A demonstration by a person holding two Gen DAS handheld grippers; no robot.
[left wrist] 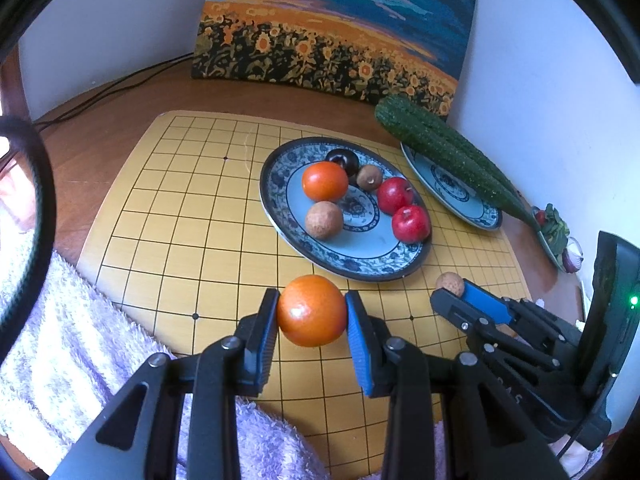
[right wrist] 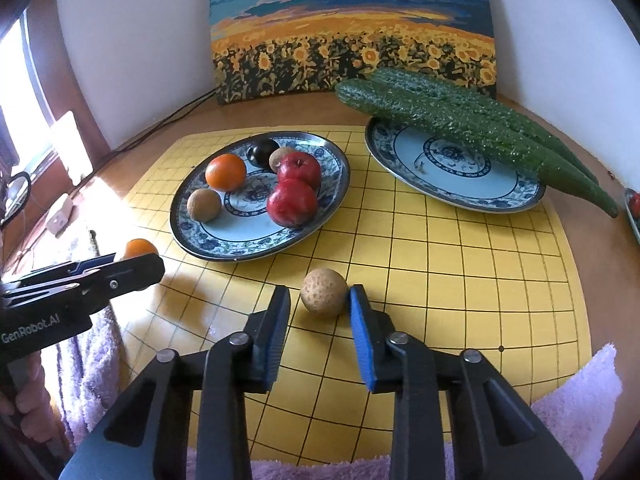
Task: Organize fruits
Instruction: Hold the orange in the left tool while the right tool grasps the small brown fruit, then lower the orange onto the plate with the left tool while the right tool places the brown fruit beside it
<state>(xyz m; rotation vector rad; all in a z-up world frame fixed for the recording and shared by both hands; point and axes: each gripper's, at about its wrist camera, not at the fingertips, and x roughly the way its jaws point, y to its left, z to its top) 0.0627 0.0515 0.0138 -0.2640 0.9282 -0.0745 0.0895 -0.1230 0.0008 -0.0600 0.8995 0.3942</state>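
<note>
The left gripper [left wrist: 311, 312] is clamped on an orange [left wrist: 311, 311] just short of the fruit plate [left wrist: 360, 268], which already holds six fruits. The right gripper [right wrist: 320, 312] is spread around a brown fruit [right wrist: 324, 292] on the yellow board [right wrist: 460, 280], one pad perhaps touching. The orange is best set in the plate's bare front, clear of the apples [left wrist: 411, 223].

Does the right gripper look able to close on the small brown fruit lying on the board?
Probably yes. The brown fruit lies on the yellow board between the open fingers of the right gripper, with nothing between them and it.
</note>
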